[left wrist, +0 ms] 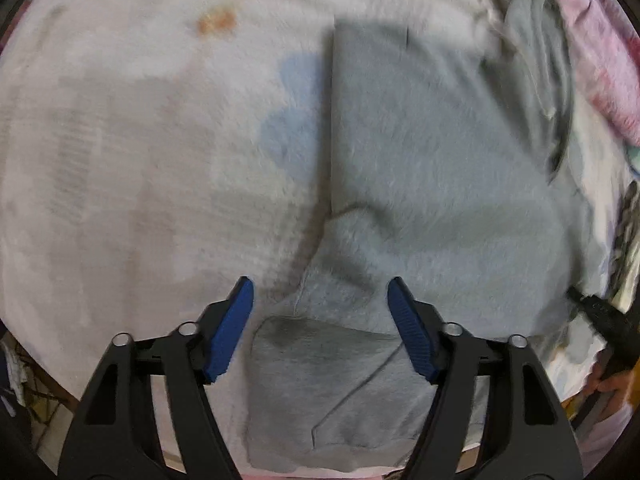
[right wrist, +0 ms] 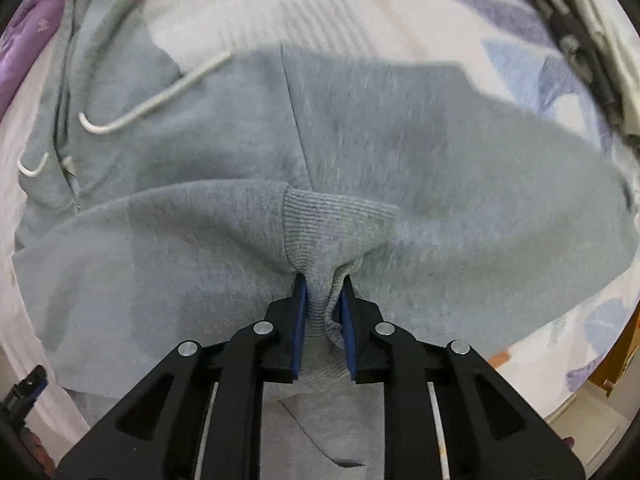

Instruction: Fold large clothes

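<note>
The right gripper (right wrist: 323,312) pinches the ribbed cuff (right wrist: 336,220) of the grey hoodie (right wrist: 440,160), which lies spread on the bed (left wrist: 120,140). The left gripper (left wrist: 320,328) hangs open above its hem. The sleeve fold seems underway; next, carry the cuff inward across the body.

A bed covered by a pale sheet (left wrist: 140,140) is seen, printed with faint blue shapes and an orange mark (left wrist: 216,22). In the right wrist view the sheet's blue leaf pattern (right wrist: 532,64) is clearer. A pink blanket (left wrist: 604,56) is bunched at the far edge. Pale floor (right wrist: 600,416) and a wooden furniture edge (right wrist: 616,364) are glimpsed beyond the bed.
</note>
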A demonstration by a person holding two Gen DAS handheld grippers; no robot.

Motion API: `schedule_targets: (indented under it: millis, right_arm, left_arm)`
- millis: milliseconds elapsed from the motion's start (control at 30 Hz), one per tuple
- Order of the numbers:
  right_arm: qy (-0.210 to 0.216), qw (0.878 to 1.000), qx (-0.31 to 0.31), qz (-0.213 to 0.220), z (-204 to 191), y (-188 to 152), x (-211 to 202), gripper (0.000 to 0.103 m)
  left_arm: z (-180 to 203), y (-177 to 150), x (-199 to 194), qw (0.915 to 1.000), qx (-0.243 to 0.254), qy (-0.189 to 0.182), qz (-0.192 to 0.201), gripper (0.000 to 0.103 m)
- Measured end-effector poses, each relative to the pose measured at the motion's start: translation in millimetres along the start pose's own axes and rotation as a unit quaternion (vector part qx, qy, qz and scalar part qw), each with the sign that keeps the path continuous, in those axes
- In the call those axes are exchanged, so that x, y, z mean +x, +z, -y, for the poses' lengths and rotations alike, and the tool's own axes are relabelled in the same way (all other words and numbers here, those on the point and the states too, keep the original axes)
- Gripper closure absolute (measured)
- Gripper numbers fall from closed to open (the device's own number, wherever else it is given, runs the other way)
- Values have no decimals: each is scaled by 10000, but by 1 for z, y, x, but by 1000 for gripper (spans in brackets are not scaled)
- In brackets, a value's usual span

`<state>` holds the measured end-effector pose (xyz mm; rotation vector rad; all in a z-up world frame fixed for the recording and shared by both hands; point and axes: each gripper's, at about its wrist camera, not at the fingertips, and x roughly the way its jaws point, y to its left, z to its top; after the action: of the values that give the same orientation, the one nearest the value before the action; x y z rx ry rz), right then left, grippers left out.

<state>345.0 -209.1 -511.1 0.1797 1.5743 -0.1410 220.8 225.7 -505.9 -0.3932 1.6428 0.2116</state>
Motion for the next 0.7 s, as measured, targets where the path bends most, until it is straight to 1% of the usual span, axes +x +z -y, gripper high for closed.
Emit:
schedule_targets:
  millis: [33, 67, 100, 133, 167, 200, 267, 367, 433, 500, 533, 600, 633, 667, 700]
  right_arm:
    - [-5, 10000, 7, -18, 1, 1, 0, 83]
    - [33, 10000, 15, -43, 2, 2, -1, 76]
    - [113, 9999, 33, -108, 3, 4, -1, 70]
    - [100, 9998, 51, -152, -3, 4, -1, 60]
    - [-26, 9998, 61, -167, -7, 5, -3, 51]
    - [-178, 9998, 30, -130, -7, 6, -5, 48]
    - [-300, 9995, -85, -15, -10, 9, -10, 48]
    - [-275, 9996, -50, -53, -9, 11, -10, 48]
    - [-449, 9989, -40, -109, -11, 9, -8, 48]
    - [-590, 9982, -33, -144, -14, 9, -5, 48]
    - [-524, 9986, 4, -83, -13, 10, -10, 48]
    - [-428, 9990, 64, 69, -9, 9, -22, 47]
    - [-453, 9987, 89, 199, -8, 9, -29, 47]
    - [-494, 9982, 101, 316, -7, 9, -36, 41]
    - [-493, 9978, 99, 439, -7, 9, -42, 37]
  left_arm:
    - [1, -2, 12, 9996, 87, 191, -182, 84]
    - [-1, -4, 19, 9995, 83, 152, -281, 87]
    - [-3, -7, 22, 9996, 42, 74, -252, 87]
    - [-5, -11, 19, 9999, 58, 49, -119, 88]
    - [-5, -13, 16, 9999, 118, 55, -82, 88]
    - [-7, -15, 12, 9999, 103, 44, -46, 89]
    - [-12, -19, 8, 9999, -56, -79, -52, 89]
    - [-22, -28, 11, 9988, -354, -280, -178, 89]
    - [-24, -31, 13, 9984, -367, -362, -227, 88]
    - [-23, -29, 3, 9989, -254, -309, -232, 80]
    - [-23, -23, -3, 9992, -216, -255, -238, 77]
    - [-25, -15, -22, 9999, -125, -74, -70, 76]
    - [-26, -9, -37, 9997, -78, 66, 220, 76]
    - [-26, -1, -50, 9986, -46, 124, 505, 76]
    - [-24, 10, -60, 9975, 10, 71, 704, 76]
